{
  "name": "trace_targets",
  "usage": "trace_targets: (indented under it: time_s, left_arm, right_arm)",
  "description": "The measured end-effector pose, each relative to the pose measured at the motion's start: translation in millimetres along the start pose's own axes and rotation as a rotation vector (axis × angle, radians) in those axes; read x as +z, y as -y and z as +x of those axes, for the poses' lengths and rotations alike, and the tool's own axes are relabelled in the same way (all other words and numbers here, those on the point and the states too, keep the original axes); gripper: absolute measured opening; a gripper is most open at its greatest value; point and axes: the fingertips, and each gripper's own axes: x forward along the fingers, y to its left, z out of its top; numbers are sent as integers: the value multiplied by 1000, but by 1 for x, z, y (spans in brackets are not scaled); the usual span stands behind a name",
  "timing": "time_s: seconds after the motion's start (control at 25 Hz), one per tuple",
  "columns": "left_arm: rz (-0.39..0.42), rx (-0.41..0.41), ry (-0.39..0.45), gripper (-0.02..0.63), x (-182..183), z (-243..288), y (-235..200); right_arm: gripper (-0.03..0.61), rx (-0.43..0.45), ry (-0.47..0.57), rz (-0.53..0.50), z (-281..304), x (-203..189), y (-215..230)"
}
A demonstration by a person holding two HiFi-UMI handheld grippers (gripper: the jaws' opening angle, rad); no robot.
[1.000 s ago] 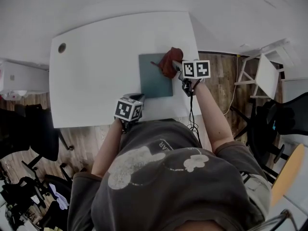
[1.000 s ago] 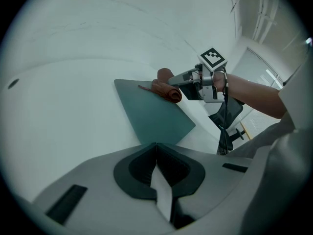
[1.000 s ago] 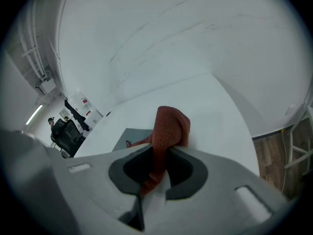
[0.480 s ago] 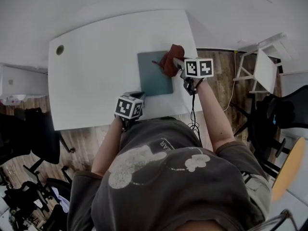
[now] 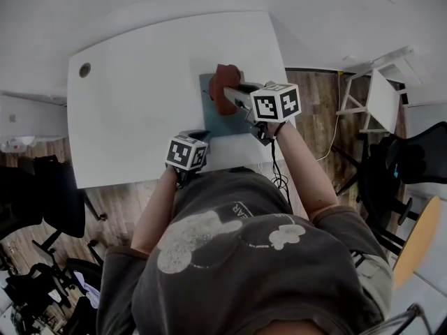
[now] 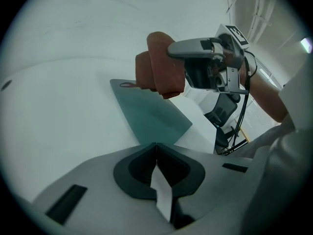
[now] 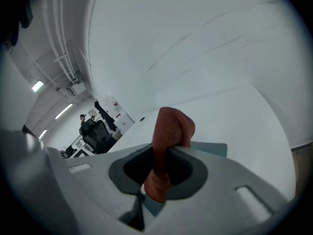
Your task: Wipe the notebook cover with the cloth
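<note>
A teal notebook (image 5: 230, 121) lies flat on the white table (image 5: 140, 96), near its right front corner. My right gripper (image 5: 234, 93) is shut on a rust-red cloth (image 5: 225, 98), which it holds over the notebook's far half. In the left gripper view the cloth (image 6: 159, 67) hangs bunched from the right gripper (image 6: 205, 62), seemingly just above the cover (image 6: 151, 114). The right gripper view has the cloth (image 7: 168, 131) pinched between the jaws, a sliver of notebook (image 7: 212, 148) beyond. My left gripper (image 5: 198, 137) is shut and holds nothing, at the notebook's near left corner.
A round cable hole (image 5: 84, 69) sits in the table's far left corner. Black office chairs (image 5: 42, 187) stand on the wooden floor at left, another chair (image 5: 412, 166) and a white rack (image 5: 380, 96) at right. A cable (image 5: 277, 173) hangs from the right gripper.
My right gripper has carried the cloth leftward from the notebook's right edge to over its far middle and looks higher. The left gripper has stayed put.
</note>
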Motion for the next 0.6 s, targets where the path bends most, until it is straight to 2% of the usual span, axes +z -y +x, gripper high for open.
trace_targets:
  time_s: [0.12,0.28,0.48,0.6]
  left_arm:
    - [0,-11,-5,-3,-2,2,0]
    - [-6,-31,-10,-3,-5,5,0]
    - [-9,-29,-14,-3,-6,6,1]
    - [-10,-27,-11,-2,-7,5,1]
  right_arm:
    - [61,41,-35,-8,16,-8,-18]
    - [60,55,-84,-3,36,-28,-27]
    - [61,53,-139,65,55,-52,-16]
    - [61,23,-169,67,58,-63,-5]
